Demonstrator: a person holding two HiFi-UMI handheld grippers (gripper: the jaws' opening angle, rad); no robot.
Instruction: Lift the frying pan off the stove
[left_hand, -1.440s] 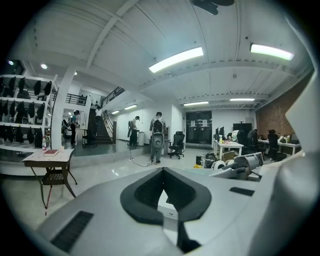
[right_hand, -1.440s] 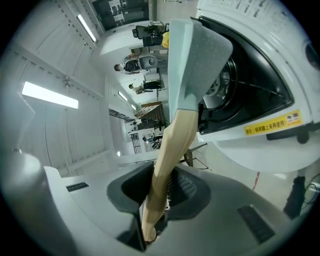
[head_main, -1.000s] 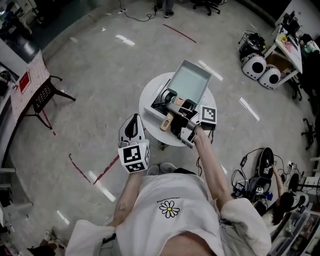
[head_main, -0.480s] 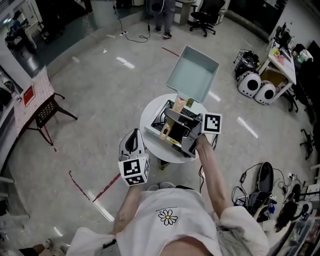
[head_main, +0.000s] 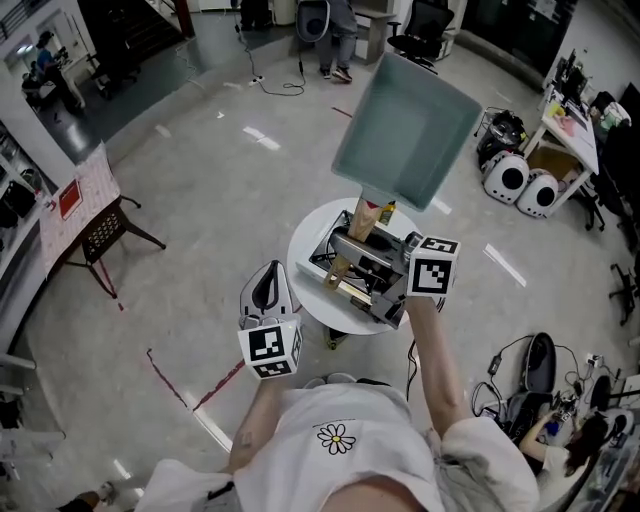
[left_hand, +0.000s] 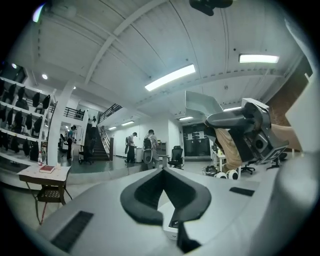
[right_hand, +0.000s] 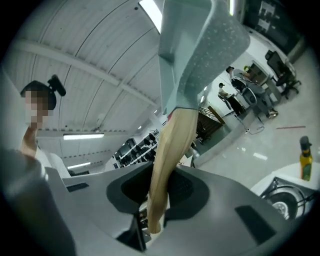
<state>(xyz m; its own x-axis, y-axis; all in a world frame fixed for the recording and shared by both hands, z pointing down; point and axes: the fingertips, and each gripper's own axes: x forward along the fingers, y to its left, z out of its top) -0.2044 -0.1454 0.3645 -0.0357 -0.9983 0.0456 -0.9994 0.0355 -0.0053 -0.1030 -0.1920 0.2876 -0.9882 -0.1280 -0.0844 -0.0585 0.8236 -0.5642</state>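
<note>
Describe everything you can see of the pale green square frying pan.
The pale green square frying pan is shallow and metal-looking, with rounded corners and low walls; its empty inside faces the head camera, its outside looks finely speckled. A light wooden handle runs from one side, and the right tongs are shut on it near its end; nothing else touches the pan. It hangs in the air above the round white table, clear of the black stove.
</note>
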